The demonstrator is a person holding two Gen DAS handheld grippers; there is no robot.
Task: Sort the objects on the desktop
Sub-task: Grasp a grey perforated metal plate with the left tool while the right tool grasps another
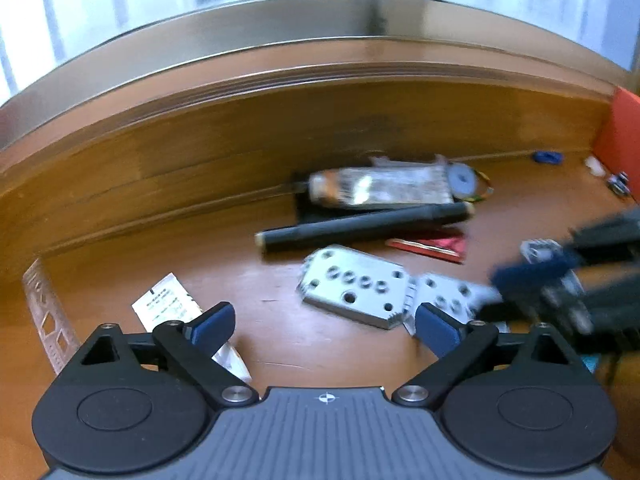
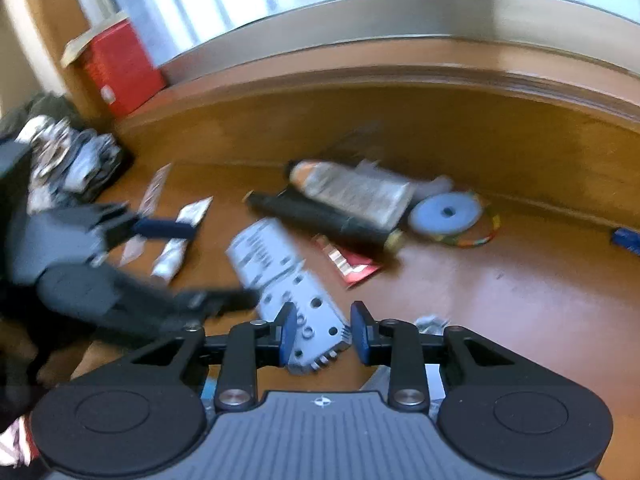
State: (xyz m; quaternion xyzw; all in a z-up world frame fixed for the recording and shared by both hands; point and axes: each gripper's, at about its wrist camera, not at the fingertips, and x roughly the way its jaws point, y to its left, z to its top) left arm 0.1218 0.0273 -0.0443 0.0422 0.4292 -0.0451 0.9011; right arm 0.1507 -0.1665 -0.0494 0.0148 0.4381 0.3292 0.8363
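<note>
Two flat grey metal plates with holes lie in the middle of the brown desk. The bigger plate (image 1: 356, 288) rests ahead of my left gripper (image 1: 325, 326), which stands wide open above the desk with nothing between its fingers. The second metal plate (image 2: 314, 320) sits between the blue pads of my right gripper (image 2: 325, 332), which looks shut on its toothed end. In the left wrist view this plate (image 1: 448, 296) and the right gripper (image 1: 536, 270) are blurred. Seen from the right wrist, the left gripper (image 2: 188, 264) is at the left, open.
Behind the plates lie a black tube (image 1: 360, 224), a silver packet (image 1: 380, 186), a blue disc (image 1: 462, 179) and a red wrapper (image 1: 432, 246). White sachets (image 1: 168, 304) and a perforated strip (image 1: 44, 312) lie left. A red box (image 2: 120, 68) stands by the wooden wall (image 1: 240, 152).
</note>
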